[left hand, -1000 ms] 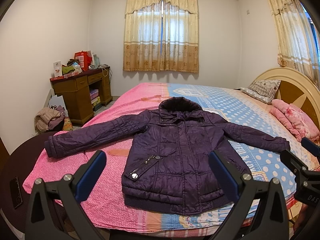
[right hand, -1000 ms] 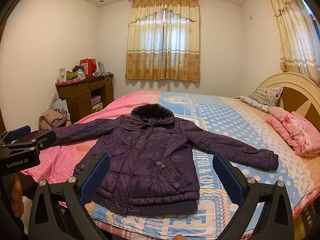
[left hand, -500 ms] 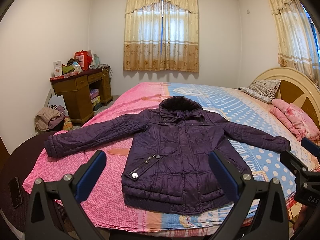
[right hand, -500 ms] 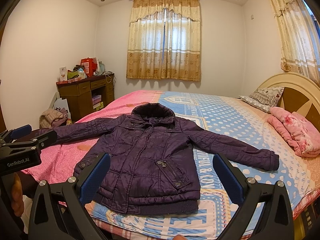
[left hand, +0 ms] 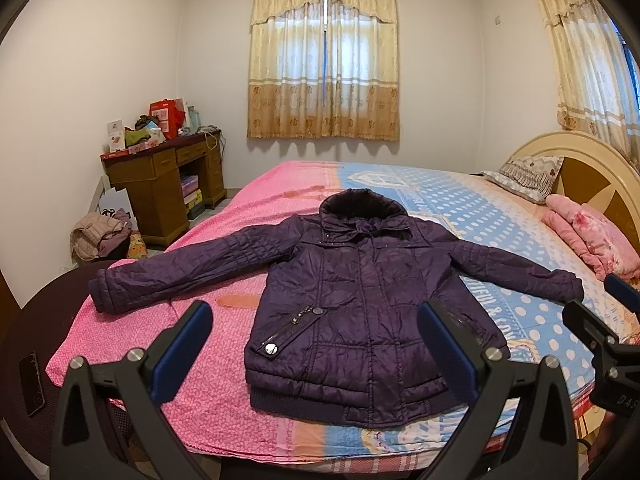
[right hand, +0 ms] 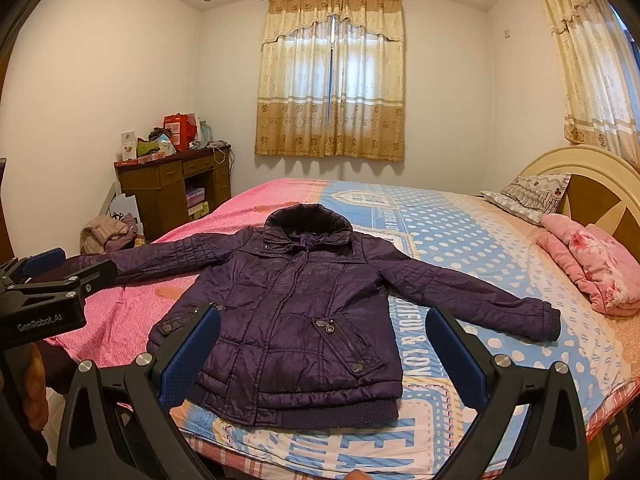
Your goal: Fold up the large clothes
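A dark purple quilted jacket [left hand: 360, 292] lies flat, front up, on the bed with both sleeves spread out and its hood away from me; it also shows in the right wrist view [right hand: 296, 308]. My left gripper [left hand: 316, 344] is open and empty, held in the air before the jacket's hem. My right gripper [right hand: 324, 348] is open and empty, also short of the hem. The right gripper shows at the right edge of the left wrist view [left hand: 600, 332]. The left gripper shows at the left edge of the right wrist view [right hand: 44, 284].
The bed [left hand: 500, 208] has a pink and blue spotted sheet, a folded pink blanket [left hand: 592, 240] and a pillow [left hand: 528, 172] by the headboard. A cluttered wooden desk [left hand: 164, 184] and a clothes pile [left hand: 100, 236] stand left. A phone [left hand: 32, 384] lies on a dark surface.
Both grippers have drifted very slightly; the view is almost the same. The jacket has not moved.
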### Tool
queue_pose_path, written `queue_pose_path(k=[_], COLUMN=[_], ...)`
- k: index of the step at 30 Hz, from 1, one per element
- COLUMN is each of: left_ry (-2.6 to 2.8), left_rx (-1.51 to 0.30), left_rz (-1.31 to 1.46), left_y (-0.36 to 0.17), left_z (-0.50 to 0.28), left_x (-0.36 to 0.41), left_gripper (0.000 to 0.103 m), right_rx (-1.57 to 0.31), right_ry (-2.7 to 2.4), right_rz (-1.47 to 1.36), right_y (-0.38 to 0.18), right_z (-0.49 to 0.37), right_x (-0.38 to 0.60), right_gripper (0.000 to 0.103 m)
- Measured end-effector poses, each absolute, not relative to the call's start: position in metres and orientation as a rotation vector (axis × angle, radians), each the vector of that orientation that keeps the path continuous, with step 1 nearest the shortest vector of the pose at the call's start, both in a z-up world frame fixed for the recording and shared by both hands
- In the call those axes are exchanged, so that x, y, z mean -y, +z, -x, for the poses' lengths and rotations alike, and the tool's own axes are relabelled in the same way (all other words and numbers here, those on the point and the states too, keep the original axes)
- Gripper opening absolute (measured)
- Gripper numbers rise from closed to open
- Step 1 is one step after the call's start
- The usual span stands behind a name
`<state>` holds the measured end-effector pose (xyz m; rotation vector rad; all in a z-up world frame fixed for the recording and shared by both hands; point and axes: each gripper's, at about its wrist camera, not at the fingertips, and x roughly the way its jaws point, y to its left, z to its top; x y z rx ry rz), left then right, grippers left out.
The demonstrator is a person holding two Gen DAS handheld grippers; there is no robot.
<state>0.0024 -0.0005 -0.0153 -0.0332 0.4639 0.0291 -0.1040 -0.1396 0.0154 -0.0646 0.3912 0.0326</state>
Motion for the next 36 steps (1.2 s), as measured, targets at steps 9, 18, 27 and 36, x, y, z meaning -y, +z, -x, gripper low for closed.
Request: queue_pose_path(k=[9,18,27,36], left_ry=[0.005,0.007,0.062,0.031], left_rx=[-0.504,-0.599,-0.659,-0.72], left_rz=[0.019,-0.034,-0.026,-0.067], left_y=[-0.037,-0.068,-0.092,-0.111], left_z=[-0.012,-0.037,-0.076,-0.132], left_x=[0.005,0.014,0.002,0.022], left_gripper=[0.103,0.103,0.103,0.103], right_rx=[-0.44,-0.565,-0.708,-0.702], right_ry=[0.105,0.117,-0.019,-0.228], right_rz=[0.053,-0.099,-0.189,-0.364], right_y=[-0.012,-0.068,-0.118,-0.135], right_z=[0.082,0.038,0.005,-0.022], right_x=[0.157,0.211,0.28,0.395], right_gripper=[0.102,0.102,0.102,0.102])
